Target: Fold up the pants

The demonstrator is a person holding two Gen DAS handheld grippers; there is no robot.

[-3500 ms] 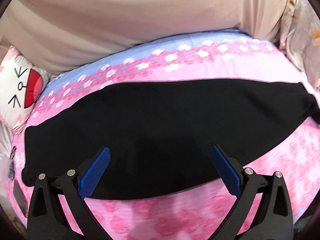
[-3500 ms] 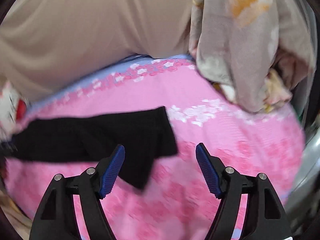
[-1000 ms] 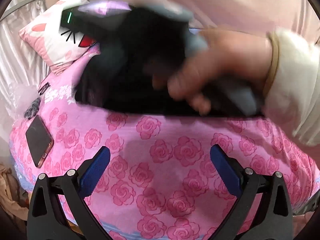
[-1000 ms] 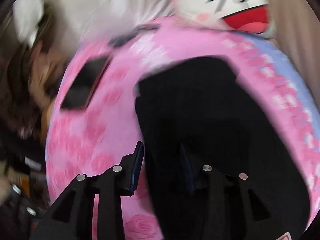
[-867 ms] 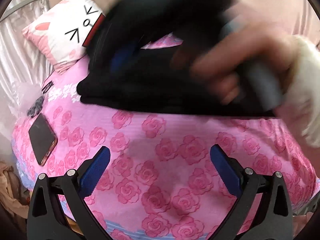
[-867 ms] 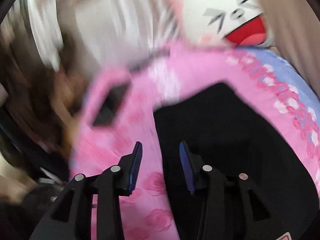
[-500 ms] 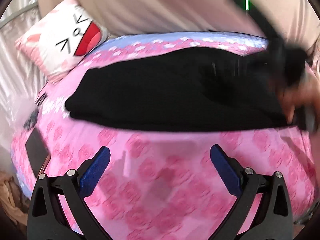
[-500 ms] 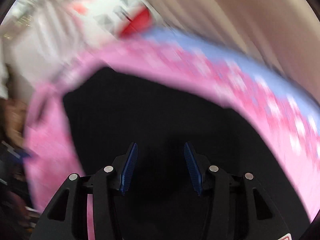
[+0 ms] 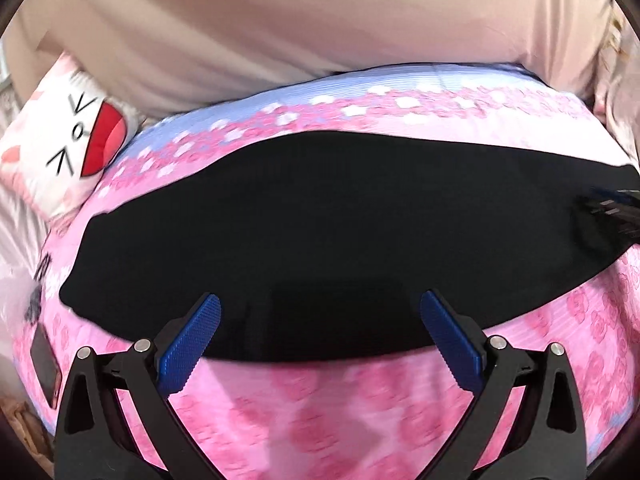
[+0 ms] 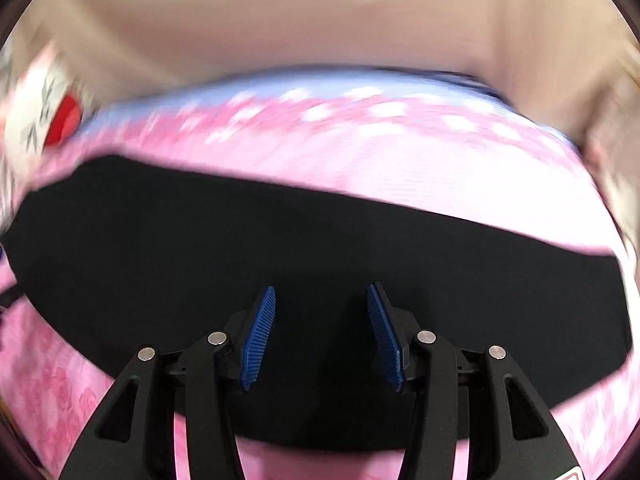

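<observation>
The black pants are lying flat on the pink rose-print bedspread, folded into a long band that runs left to right across the middle of the bed.

The left gripper is spread wide with nothing in it, blue pads sitting over the near edge of the pants. The right gripper is only partly apart, a narrower gap, also empty, and hanging right above the black fabric.

There's a cat-face pillow off at the far left corner, a phone lying on the bedspread's left edge, and a beige curtain behind the bed. The right wrist view's pretty blurry.
</observation>
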